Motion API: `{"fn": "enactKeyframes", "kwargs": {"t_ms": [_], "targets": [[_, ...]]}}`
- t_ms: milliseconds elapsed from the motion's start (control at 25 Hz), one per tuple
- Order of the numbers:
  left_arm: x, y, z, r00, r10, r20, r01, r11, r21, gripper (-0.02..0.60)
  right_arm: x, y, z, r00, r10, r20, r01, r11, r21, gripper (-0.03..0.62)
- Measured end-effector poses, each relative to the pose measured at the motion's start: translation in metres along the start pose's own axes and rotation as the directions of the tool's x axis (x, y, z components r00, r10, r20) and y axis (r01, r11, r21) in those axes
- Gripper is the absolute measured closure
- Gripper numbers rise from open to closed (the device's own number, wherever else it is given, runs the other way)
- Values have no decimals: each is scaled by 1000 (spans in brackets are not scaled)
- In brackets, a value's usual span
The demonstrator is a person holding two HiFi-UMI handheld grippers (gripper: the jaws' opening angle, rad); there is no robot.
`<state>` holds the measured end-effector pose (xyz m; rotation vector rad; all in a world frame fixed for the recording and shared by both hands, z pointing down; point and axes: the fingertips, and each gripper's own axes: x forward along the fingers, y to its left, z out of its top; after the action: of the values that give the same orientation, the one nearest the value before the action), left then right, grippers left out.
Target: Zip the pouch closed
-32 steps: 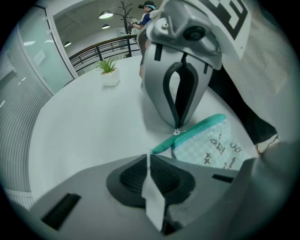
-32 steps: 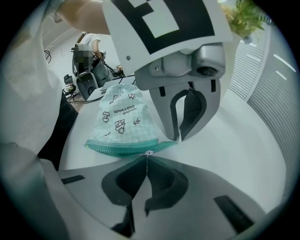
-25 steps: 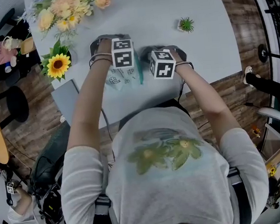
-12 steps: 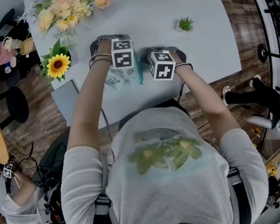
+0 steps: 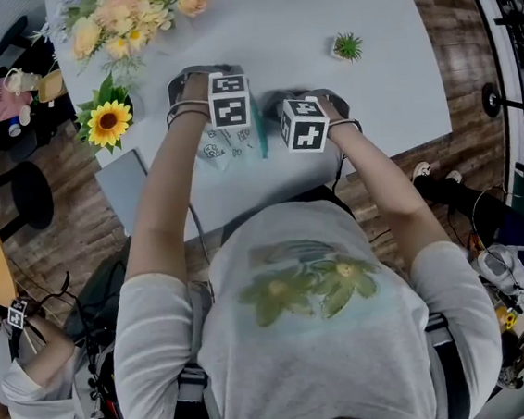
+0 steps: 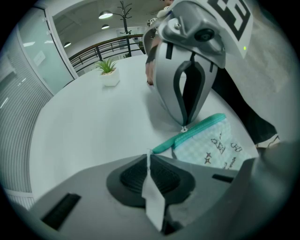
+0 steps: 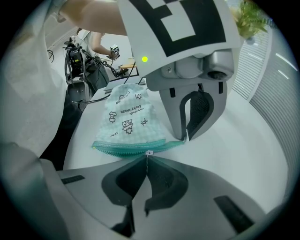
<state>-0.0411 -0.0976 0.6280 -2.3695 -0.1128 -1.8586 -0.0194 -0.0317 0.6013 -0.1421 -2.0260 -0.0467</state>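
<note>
Pouch on the white counter (image 5: pixel 315 3), seen from above and along each pair of tongs. The pale mint checked fabric pouch with dark doodle print (image 5: pixel 223 147) lies flat near the counter's front edge, between the person's two hands, with its teal zipper (image 7: pixel 122 149) along the side facing the right tongs.

The left tongs (image 6: pixel 149 157) point steeply down, pressed together and pinching one end of the teal zipper. The right tongs (image 7: pixel 148 157) are likewise pressed together, pinching the small pale pull tab (image 7: pixel 149 153) partway along the zipper. The two pairs of tongs stand near each other along the zipper line. Between them the zipper looks smooth; past the pull tab its teeth show ragged.

Farther back on the counter stand a small green potted plant (image 5: pixel 348 47), a yellow sunflower (image 5: pixel 109 122) and a bouquet of pale flowers (image 5: pixel 130 13), all well apart from the pouch.
</note>
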Motion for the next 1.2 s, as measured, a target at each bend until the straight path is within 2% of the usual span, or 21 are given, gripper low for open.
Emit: {"fn": "enactKeyframes", "kwargs": {"t_ms": [1200], "targets": [[-1, 0, 1, 1000, 0, 6, 0, 1000, 4, 557, -2, 10, -2, 999, 40, -8, -40, 999, 12, 576]]}}
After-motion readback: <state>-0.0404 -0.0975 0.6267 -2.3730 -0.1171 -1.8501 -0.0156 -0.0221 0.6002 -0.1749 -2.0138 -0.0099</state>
